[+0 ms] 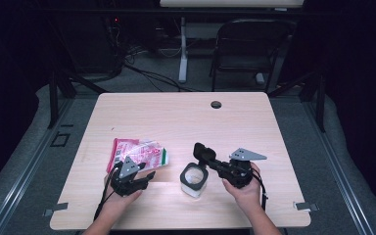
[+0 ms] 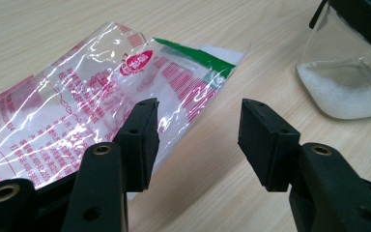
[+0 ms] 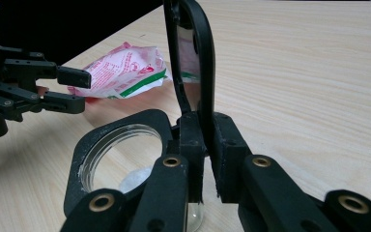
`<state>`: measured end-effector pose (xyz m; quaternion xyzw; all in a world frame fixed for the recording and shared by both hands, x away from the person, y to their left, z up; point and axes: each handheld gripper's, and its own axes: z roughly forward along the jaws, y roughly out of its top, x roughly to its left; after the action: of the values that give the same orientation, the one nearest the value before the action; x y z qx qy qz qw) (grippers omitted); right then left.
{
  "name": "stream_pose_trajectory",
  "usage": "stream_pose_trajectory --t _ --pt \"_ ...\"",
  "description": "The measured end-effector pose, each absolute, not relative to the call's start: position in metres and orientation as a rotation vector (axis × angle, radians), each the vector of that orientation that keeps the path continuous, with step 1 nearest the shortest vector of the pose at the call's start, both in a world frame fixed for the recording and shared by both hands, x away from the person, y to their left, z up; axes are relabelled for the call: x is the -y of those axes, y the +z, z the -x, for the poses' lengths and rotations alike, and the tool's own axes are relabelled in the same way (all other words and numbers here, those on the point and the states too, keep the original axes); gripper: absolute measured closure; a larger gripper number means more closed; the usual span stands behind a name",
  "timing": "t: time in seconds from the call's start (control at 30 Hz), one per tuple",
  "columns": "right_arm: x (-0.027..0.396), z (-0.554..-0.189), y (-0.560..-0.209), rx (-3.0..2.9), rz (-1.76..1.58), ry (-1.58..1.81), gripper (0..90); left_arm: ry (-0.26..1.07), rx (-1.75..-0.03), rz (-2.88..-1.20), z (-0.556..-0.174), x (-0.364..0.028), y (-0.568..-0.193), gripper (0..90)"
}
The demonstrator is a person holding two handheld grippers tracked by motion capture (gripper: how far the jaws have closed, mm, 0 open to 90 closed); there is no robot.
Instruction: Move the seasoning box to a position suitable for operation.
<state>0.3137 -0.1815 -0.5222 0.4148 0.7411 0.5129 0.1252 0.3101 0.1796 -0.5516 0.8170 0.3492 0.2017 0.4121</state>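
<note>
Pink and clear plastic makes up the bag (image 1: 138, 154); it lies flat on the left side of the tabletop (image 1: 254, 127), with a green strip at its right end; it looks mostly empty. The left gripper (image 2: 198, 133) sits just near it; its fingers (image 2: 142, 137) stand wide apart and hold nothing, one over the bag's edge, maybe ready to pick it up. To the right of the bag stands a small glass jar (image 1: 194, 180) with white grains at the bottom. The right gripper (image 3: 204, 159) has its fingers (image 3: 227, 159) squeezed tight on the jar's black lid (image 3: 192, 58); the lid stands straight up on its hinge, so I think it is held that way to keep the jar's mouth open for pouring.
</note>
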Motion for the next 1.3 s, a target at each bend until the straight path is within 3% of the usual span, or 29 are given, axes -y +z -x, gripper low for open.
stream_pose_trajectory --t 0.53,0.87,1.3 --pt "0.203 -0.319 -0.522 -2.08 -1.286 1.496 83.6 0.543 -0.858 -2.076 -0.312 -0.178 -0.554 43.6" --pt "0.208 -0.316 -0.526 -2.092 -1.303 1.533 66.1 0.561 -0.862 -2.083 -0.317 -0.176 -0.557 41.8" --pt "0.218 -0.304 -0.528 -2.043 -1.318 1.527 60.1 0.613 -0.826 -2.144 -0.327 -0.161 -0.562 41.0"
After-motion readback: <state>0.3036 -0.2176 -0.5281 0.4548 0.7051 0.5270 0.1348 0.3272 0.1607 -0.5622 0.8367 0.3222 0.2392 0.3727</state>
